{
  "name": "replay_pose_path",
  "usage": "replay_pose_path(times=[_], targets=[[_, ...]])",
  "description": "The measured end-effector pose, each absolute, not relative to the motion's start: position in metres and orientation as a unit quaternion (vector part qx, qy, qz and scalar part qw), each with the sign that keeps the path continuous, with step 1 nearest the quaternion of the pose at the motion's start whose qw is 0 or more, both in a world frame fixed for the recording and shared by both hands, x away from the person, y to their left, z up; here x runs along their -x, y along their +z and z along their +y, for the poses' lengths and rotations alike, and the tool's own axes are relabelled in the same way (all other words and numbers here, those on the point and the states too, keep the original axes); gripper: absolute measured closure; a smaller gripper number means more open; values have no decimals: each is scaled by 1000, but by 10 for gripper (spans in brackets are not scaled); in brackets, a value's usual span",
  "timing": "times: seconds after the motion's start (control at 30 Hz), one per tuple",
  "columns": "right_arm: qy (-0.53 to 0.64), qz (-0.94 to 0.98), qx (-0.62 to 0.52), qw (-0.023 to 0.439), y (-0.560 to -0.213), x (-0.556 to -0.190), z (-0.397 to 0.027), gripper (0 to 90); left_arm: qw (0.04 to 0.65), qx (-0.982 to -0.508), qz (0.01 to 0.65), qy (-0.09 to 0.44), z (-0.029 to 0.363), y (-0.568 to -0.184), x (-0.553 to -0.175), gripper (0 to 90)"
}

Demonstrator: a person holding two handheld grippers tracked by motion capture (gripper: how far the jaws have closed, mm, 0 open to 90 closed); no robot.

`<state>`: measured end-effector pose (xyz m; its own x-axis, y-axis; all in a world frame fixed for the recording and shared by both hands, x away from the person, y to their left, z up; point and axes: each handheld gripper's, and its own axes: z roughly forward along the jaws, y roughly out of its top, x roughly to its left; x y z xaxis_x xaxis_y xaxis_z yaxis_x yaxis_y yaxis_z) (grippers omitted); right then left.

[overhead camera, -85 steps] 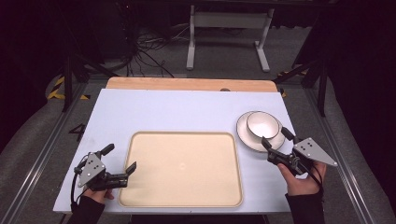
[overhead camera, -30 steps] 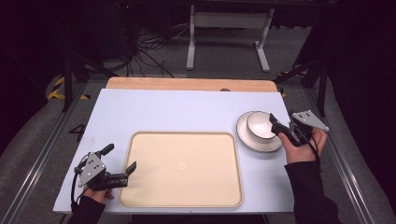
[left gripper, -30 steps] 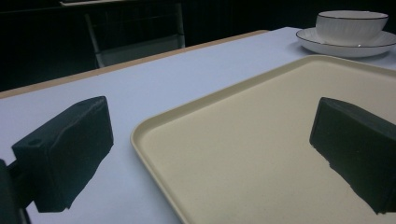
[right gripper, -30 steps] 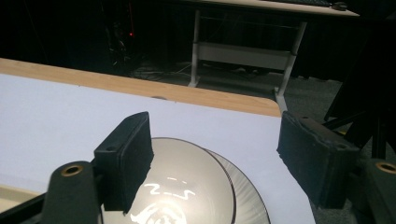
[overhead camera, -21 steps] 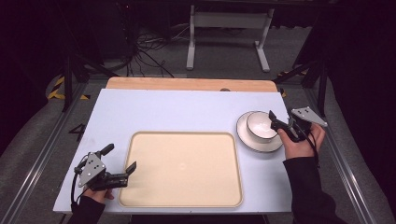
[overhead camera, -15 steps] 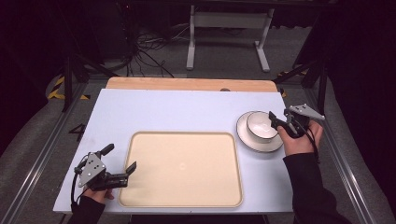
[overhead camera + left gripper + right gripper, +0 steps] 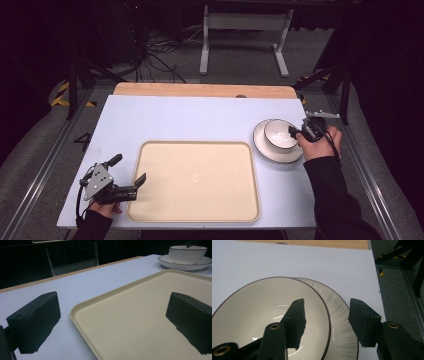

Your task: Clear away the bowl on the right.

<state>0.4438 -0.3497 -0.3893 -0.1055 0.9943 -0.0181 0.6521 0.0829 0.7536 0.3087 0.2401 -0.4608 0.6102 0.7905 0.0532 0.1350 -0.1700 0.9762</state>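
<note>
A white bowl (image 7: 279, 134) with a thin dark rim stands on a white plate (image 7: 266, 150) at the table's right side. My right gripper (image 7: 294, 132) is open at the bowl's right edge. In the right gripper view its jaws straddle the rim of the bowl (image 7: 262, 310): one jaw hangs inside, the other is outside above the plate (image 7: 342, 337). A beige tray (image 7: 195, 200) lies at the front middle. My left gripper (image 7: 130, 168) rests open at the front left, one jaw over the table and one over the tray (image 7: 140, 315).
The white tabletop (image 7: 175, 120) ends at a wooden strip (image 7: 200, 90) along its far edge. Metal rails (image 7: 365, 175) run down both sides of the table. A stand's legs (image 7: 240, 30) and cables lie on the floor beyond.
My right gripper has moved from the plate's front right up and back to the bowl's right edge, turning so its jaws span the rim. The left gripper has not moved.
</note>
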Motion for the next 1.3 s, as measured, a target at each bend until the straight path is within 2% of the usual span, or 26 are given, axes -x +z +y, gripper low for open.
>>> replay_pose_path(times=[0.27, 0.63, 0.8, 1.3], targets=[[273, 687, -626, 248, -395, -450, -354, 604, 554, -706, 328, 296, 240, -461, -309, 2], [226, 703, -641, 211, -395, -461, -352, 705, 554, -706, 328, 296, 240, -461, -309, 1], [211, 707, -648, 187, -394, -466, -349, 797, 554, -706, 328, 296, 240, -461, -309, 1], [211, 699, -662, 171, -390, -467, -347, 836, 554, -705, 328, 296, 240, -461, -309, 1]])
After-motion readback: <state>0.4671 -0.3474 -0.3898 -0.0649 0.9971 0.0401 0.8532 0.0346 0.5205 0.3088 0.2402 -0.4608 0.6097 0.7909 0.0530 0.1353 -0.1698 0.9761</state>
